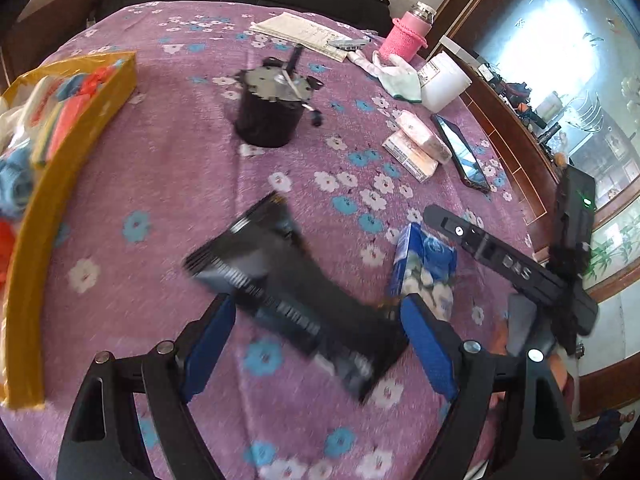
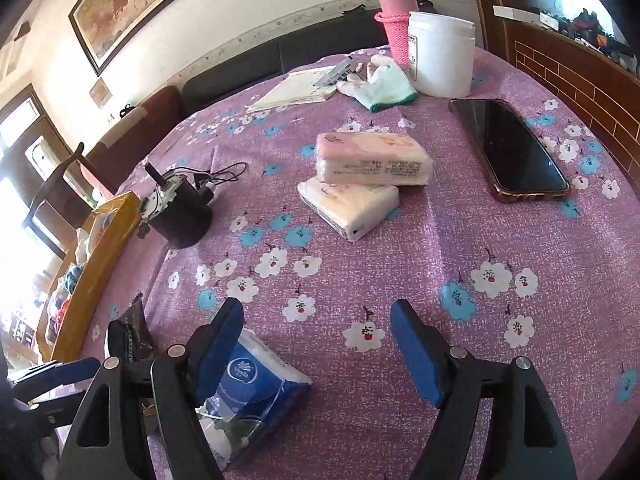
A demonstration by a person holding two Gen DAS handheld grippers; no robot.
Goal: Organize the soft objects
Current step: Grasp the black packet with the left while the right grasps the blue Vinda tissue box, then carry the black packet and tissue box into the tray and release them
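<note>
We see the left gripper (image 1: pixel 318 320) spread wide, the blurred black packet (image 1: pixel 288 288) lying loose between its blue pads on the flowered tablecloth (image 1: pixel 168 168). Our right gripper (image 2: pixel 316 336) is also released, gripping nothing; the blue tissue pack (image 2: pixel 256 384) lies beside its left finger. The yellow box (image 1: pixel 36 240) sits along the table's left edge

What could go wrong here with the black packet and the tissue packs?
The black packet looks blurred between the open left gripper, so it may be slipping or not gripped at all. The blue tissue pack lies beside the right gripper, under one finger rather than between them; closing could miss it. The phone sits near the pink tissue packs and could get knocked.
</note>
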